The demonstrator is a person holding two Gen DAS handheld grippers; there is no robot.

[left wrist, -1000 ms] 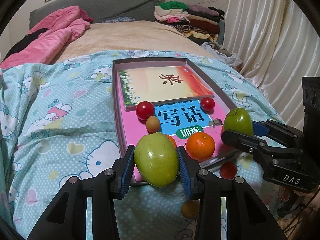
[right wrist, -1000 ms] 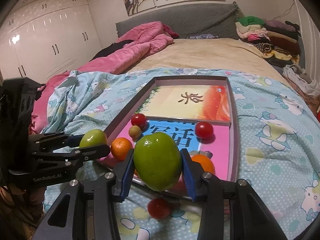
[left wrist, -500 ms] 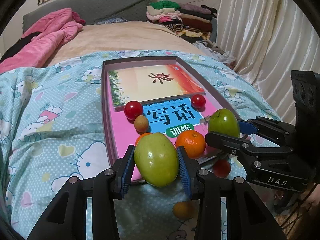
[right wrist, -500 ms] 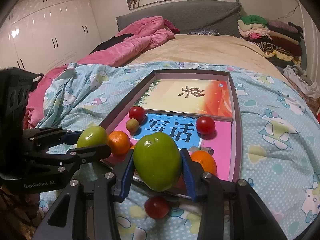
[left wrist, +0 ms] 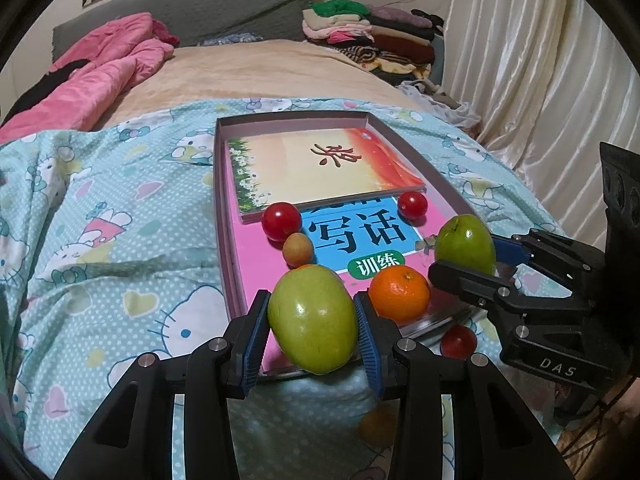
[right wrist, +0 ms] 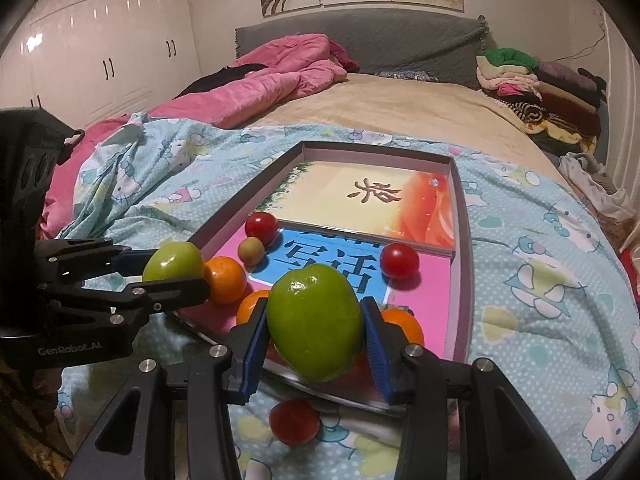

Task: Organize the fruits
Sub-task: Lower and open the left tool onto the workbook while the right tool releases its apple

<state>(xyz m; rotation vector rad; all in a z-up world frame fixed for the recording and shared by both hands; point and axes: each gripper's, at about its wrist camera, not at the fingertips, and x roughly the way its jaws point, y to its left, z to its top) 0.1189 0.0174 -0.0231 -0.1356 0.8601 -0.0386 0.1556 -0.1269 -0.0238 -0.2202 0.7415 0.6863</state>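
My left hand-held gripper (left wrist: 313, 330) clamps a green apple (left wrist: 312, 318) over the near rim of the shallow box (left wrist: 222, 216); bare quilt (left wrist: 120, 280) lies open to its left. My right hand-held gripper (right wrist: 316, 338) pinches a second green apple (right wrist: 314, 326) above the same rim, an orange (right wrist: 404, 326) just right of it and a tomato (right wrist: 294, 420) on the bed below.

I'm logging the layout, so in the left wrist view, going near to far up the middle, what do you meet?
Left gripper holding a green fruit → small tan fruit → red tomato → orange-covered book → far rim of the tray → beige bedspread → grey headboard.
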